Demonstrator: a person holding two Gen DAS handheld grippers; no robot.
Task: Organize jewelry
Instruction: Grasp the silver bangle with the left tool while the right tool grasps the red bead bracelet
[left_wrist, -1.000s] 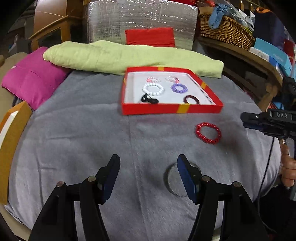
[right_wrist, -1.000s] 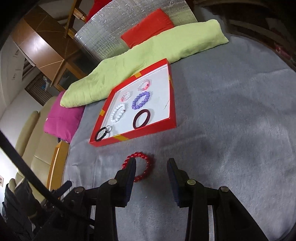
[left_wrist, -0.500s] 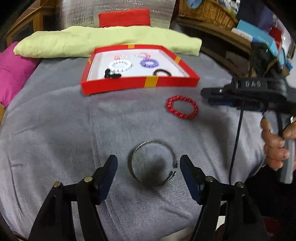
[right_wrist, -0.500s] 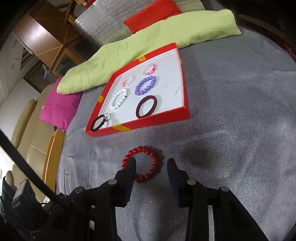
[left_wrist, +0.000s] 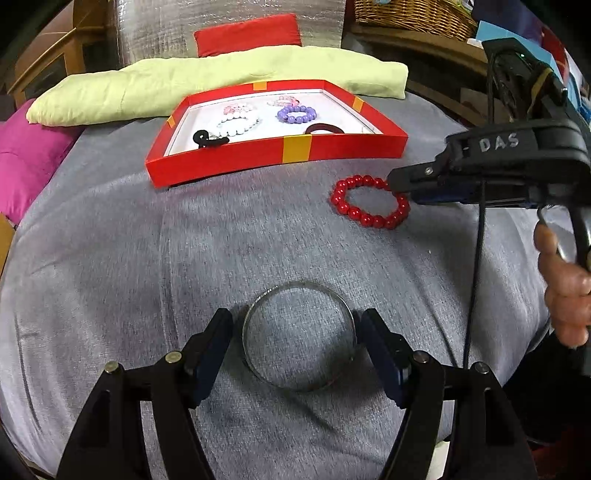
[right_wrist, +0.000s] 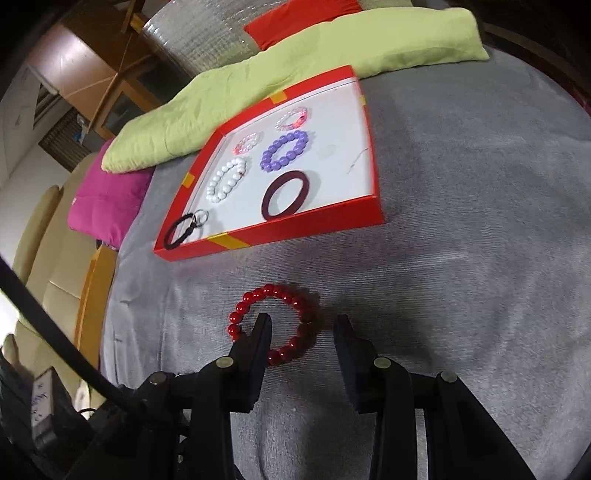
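A thin silver bangle (left_wrist: 299, 338) lies flat on the grey cloth between the fingers of my open left gripper (left_wrist: 297, 332), which straddles it without clamping. A red bead bracelet (right_wrist: 275, 325) lies on the cloth; it also shows in the left wrist view (left_wrist: 370, 201). My right gripper (right_wrist: 301, 328) is open, its left finger over the bracelet's middle and its right finger just outside the ring. The red tray (right_wrist: 369, 216) holds white, purple, pink, dark red and black bracelets; it also shows in the left wrist view (left_wrist: 295, 147).
A light green cushion (left_wrist: 207, 83), a magenta cushion (left_wrist: 26, 158) and a red cushion (left_wrist: 247, 35) lie behind and left of the tray. A wicker basket (left_wrist: 413, 14) stands on a wooden shelf at the back right. Grey cloth (right_wrist: 480, 240) covers the table.
My left gripper moved forward and down until its fingers straddle the silver bangle. My right gripper closed in on the red bead bracelet, which now lies partly between its fingers.
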